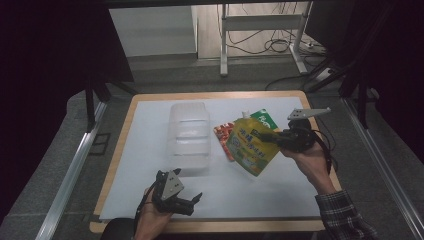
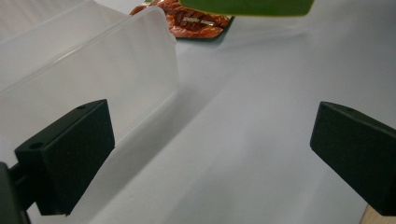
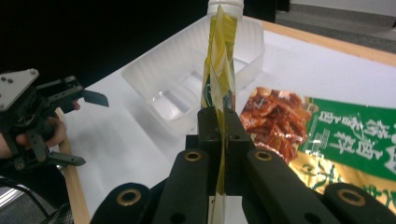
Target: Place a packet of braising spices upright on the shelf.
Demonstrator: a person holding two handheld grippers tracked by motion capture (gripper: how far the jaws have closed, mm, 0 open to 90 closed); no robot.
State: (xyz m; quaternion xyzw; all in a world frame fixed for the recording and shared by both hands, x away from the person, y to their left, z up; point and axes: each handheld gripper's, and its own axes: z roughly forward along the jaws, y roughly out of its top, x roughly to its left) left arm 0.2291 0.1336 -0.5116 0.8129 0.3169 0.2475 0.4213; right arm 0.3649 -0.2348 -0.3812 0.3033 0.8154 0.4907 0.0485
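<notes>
While clamped: pouch (image 1: 251, 145), unreadable print

Left tongs (image 1: 196, 199) agape and empty low at front; right tongs (image 1: 267, 136) clamped tight, raised.

A clear plastic container (image 1: 189, 135) stands open on the white worktop (image 1: 150, 175). Just to its right lie a red snack packet (image 1: 223, 136) and a green packet (image 1: 264, 119), touching one another.
</notes>
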